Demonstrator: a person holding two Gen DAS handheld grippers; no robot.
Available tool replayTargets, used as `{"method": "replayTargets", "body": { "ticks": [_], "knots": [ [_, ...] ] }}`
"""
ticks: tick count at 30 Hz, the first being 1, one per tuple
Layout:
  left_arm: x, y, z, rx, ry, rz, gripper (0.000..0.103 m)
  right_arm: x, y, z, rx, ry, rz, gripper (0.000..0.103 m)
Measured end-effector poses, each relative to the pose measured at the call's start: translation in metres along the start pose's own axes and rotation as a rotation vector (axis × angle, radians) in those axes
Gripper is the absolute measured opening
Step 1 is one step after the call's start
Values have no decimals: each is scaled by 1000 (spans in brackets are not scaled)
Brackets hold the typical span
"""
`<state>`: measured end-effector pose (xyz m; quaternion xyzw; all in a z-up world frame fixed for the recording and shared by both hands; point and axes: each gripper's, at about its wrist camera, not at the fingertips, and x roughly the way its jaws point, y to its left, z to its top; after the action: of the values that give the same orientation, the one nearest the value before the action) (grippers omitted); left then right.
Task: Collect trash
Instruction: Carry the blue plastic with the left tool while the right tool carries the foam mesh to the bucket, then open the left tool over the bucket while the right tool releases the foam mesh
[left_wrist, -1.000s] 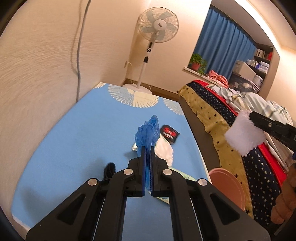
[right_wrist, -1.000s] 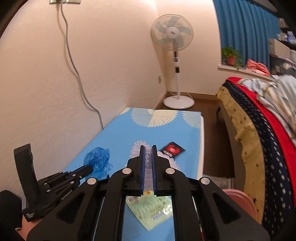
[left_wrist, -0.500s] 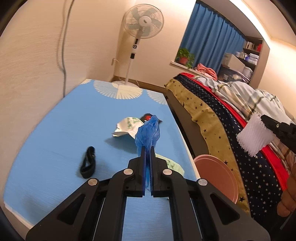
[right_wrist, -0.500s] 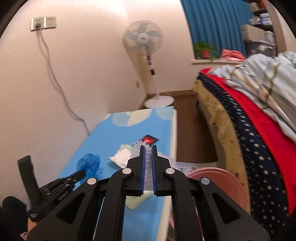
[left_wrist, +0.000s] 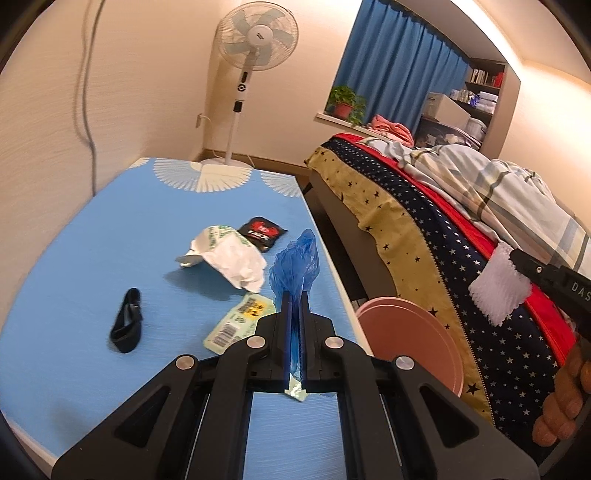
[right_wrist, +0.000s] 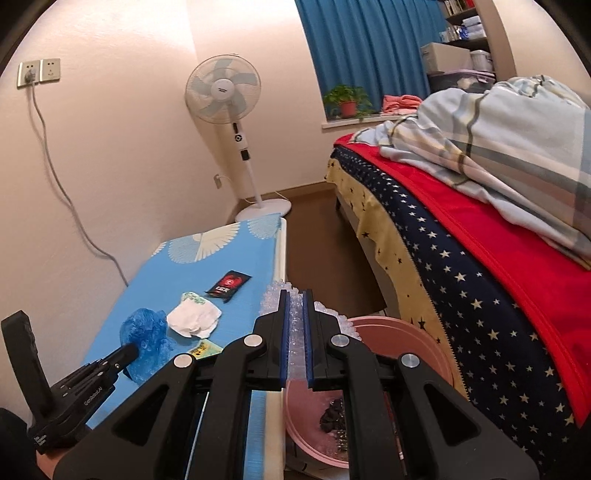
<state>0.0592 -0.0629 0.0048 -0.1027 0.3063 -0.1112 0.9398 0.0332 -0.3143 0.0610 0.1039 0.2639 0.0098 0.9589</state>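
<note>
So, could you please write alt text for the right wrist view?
The right gripper, shut on clear bubble wrap, hangs over a round pink plastic bin beside a blue-topped table with scattered trash.

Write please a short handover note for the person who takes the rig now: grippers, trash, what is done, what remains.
Left gripper: shut on the crumpled blue plastic bag, above the blue table.
Right gripper: shut on a white foam net, over the pink bin.
Done: both pieces lifted; something dark lies in the bin.
Left: drop both into the bin, then take the white wrapper, black-red packet, green label and black strap.
</note>
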Motion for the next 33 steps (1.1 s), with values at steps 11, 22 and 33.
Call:
{"method": "replayTargets", "body": {
  "ticks": [11,22,33],
  "knots": [
    [16,-28,-2,17,15,-62,3,5,-25,-4,55,4,-78,7],
    [39,-66,-7,50,33,-152,3,12,-42,-11,85,27,-150,7],
    [75,-105,-22,140,79,-254,3,27,-61,-16,119,57,-224,8]
  ]
}}
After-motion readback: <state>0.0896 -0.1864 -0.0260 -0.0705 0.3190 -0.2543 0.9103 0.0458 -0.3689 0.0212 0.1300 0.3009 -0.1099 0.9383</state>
